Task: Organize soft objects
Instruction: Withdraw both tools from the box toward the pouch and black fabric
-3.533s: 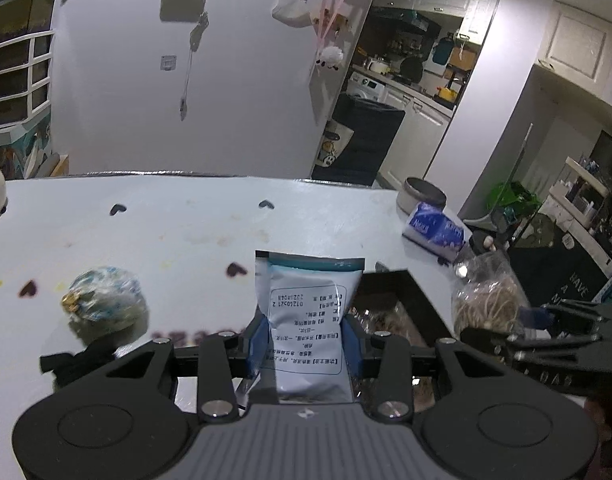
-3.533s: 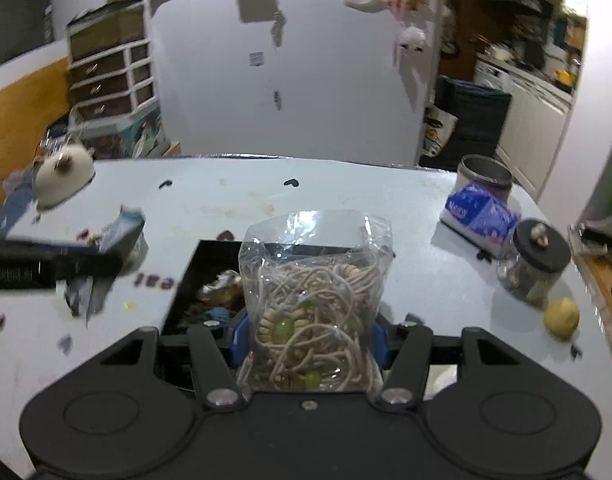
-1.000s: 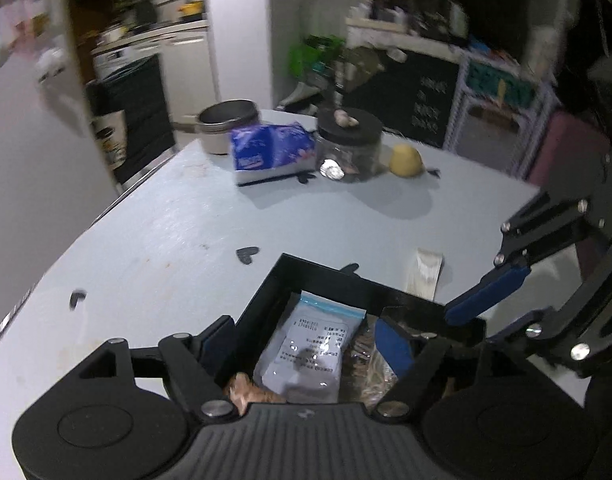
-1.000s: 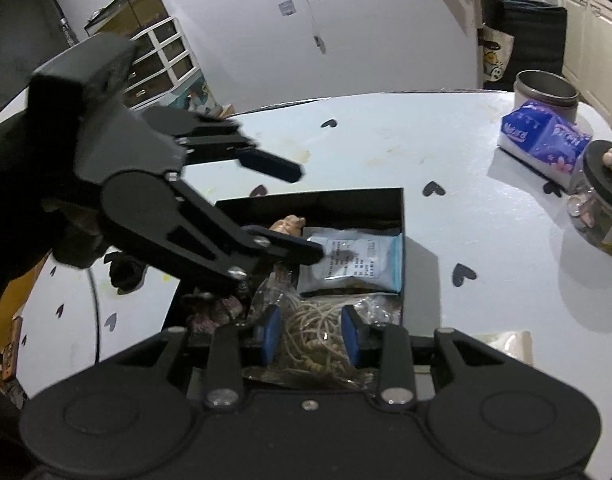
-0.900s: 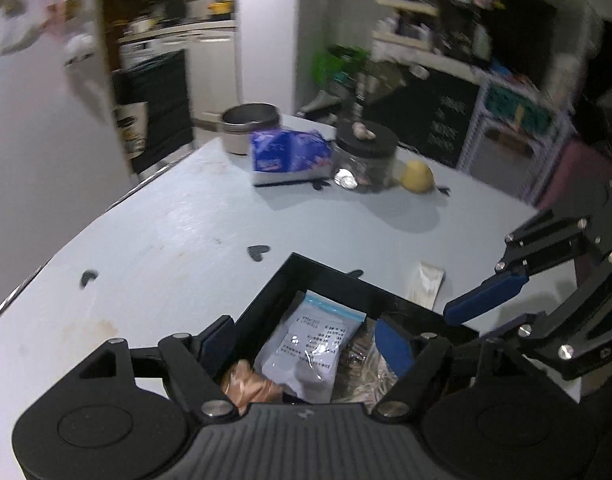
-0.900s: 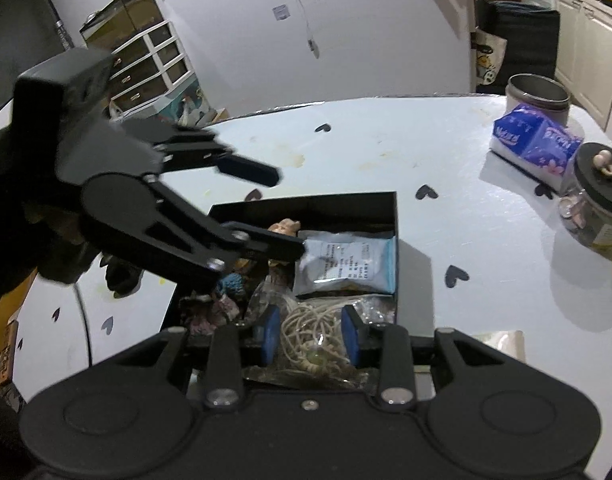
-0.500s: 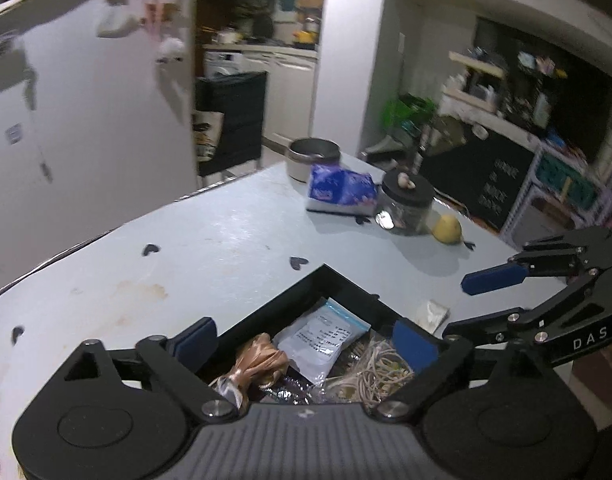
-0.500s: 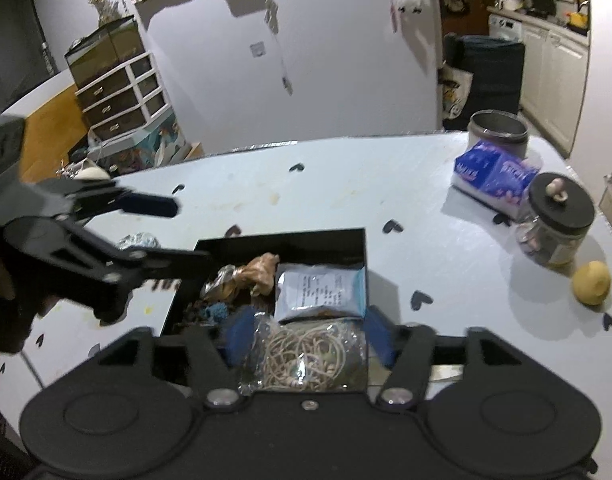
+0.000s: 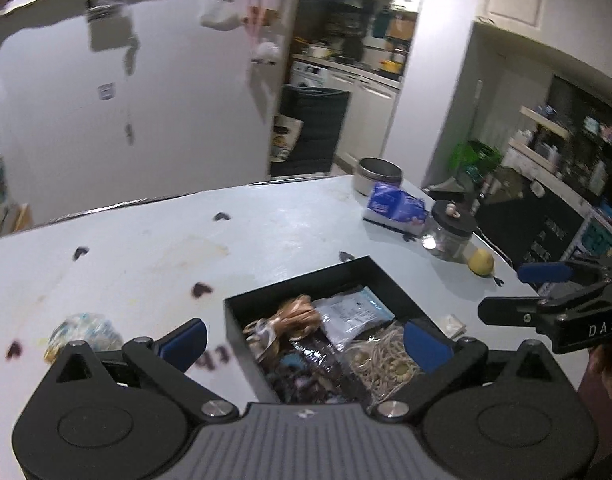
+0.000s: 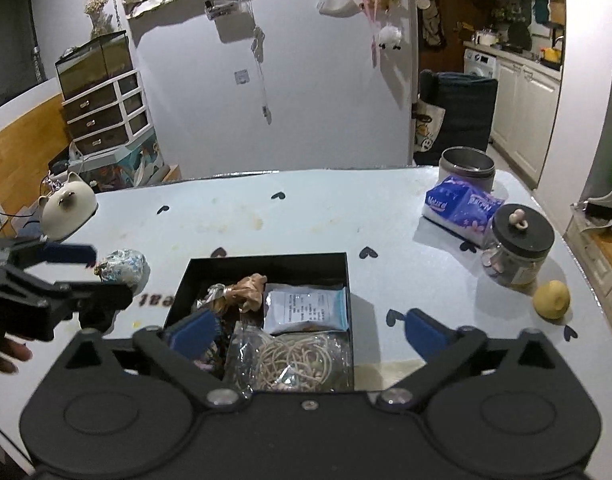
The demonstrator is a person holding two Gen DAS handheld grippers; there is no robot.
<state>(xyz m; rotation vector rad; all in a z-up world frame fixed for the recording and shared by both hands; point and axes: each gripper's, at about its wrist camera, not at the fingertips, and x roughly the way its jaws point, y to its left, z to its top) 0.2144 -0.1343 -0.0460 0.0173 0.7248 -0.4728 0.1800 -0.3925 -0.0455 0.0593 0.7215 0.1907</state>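
A black open box (image 10: 266, 261) (image 9: 302, 278) sits on the white table. In it lie a white and blue pouch (image 10: 306, 312) (image 9: 351, 316), a clear bag of beige cords (image 10: 294, 360) (image 9: 379, 360), a tan crumpled piece (image 10: 250, 288) (image 9: 296, 316) and other small soft items. A crumpled blue-white bundle (image 10: 122, 266) (image 9: 84, 332) lies on the table left of the box. My left gripper (image 9: 304, 340) is open and empty above the box's near left side. My right gripper (image 10: 306, 330) is open and empty above the box's near edge.
At the right stand a metal tin (image 10: 467, 168), a purple tissue pack (image 10: 459, 208), a black-lidded glass jar (image 10: 519, 248) and a yellow lemon (image 10: 551, 300). A white cat-shaped figure (image 10: 68, 210) sits at the far left. A small flat packet (image 9: 451, 324) lies right of the box.
Both grippers let go of their bags, which now lie in the box. Both jaws have opened wider and both grippers have pulled back and up from the box.
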